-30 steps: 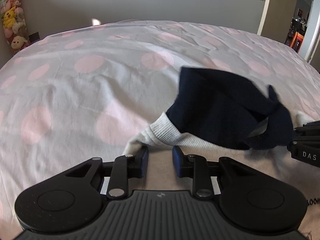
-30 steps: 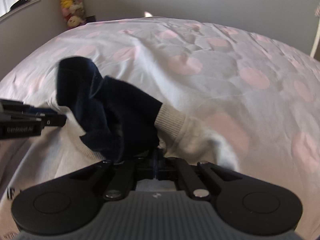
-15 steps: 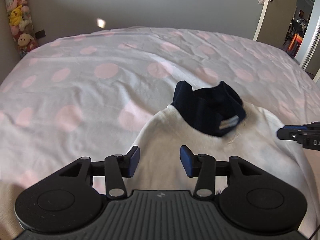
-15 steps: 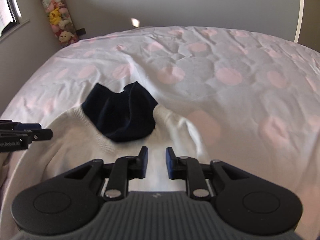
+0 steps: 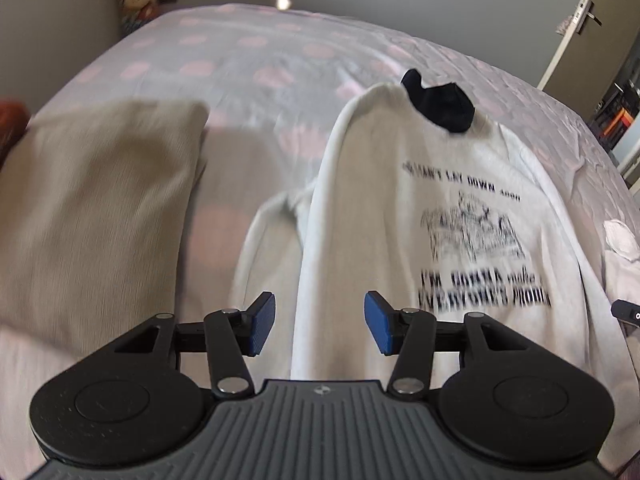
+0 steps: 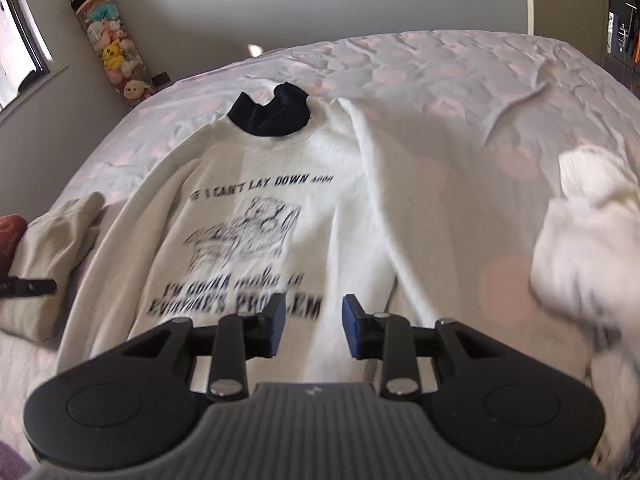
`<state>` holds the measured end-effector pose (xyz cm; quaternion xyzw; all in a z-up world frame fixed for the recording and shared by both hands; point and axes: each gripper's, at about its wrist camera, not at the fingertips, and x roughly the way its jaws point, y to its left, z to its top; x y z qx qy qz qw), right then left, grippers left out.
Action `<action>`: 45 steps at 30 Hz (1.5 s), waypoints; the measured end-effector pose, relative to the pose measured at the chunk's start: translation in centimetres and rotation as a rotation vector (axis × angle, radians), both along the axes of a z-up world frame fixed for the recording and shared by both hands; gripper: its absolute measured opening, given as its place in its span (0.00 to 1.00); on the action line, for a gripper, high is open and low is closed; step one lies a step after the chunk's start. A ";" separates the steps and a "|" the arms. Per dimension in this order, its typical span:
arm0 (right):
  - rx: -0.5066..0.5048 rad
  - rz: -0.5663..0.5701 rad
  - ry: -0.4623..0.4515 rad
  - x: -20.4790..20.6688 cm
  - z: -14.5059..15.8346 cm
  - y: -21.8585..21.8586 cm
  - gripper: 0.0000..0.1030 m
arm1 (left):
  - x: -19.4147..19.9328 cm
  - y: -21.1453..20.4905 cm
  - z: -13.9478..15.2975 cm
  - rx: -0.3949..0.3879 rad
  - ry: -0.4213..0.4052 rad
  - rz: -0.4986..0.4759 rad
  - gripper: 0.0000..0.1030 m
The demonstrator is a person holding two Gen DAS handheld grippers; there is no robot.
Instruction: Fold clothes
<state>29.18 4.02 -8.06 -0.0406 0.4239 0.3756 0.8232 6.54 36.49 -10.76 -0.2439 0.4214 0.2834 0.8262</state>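
A white sweatshirt [image 5: 448, 216] with a black printed picture and text lies spread face up on the bed; it also shows in the right wrist view [image 6: 256, 216]. Its dark navy collar [image 5: 440, 104] points to the far side and shows in the right wrist view [image 6: 272, 114] too. My left gripper [image 5: 319, 326] is open and empty above the sweatshirt's lower left part. My right gripper [image 6: 314, 330] is open and empty above its lower hem. The sweatshirt's sleeves lie bunched at both sides.
The bed has a white cover with pink dots [image 6: 440, 76]. A folded beige garment [image 5: 92, 208] lies left of the sweatshirt. A white bundle of cloth [image 6: 588, 240] lies at the right. Stuffed toys [image 6: 108, 48] hang in the far left corner. A door [image 5: 576, 24] stands at the right.
Both grippers let go of the collar and pulled back toward the near edge. The sweatshirt's whole front and print have come into view. Both jaws have opened wider.
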 end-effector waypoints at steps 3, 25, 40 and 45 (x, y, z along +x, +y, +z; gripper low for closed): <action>0.005 -0.011 -0.041 -3.9 0.0 -2.0 0.36 | -2.9 -2.1 -1.1 -0.019 -0.011 0.037 0.46; -0.006 -0.030 -0.155 -12.5 -2.3 -7.9 0.50 | -7.4 -7.6 -4.7 -0.064 0.009 0.110 0.30; -0.082 0.010 -0.252 -14.1 -2.4 -6.8 0.51 | -9.3 -7.0 -2.7 -0.034 -0.152 0.181 0.01; -0.134 0.047 -0.289 -14.8 -2.8 -6.0 0.51 | -10.0 -6.1 1.0 0.038 -0.249 0.214 0.01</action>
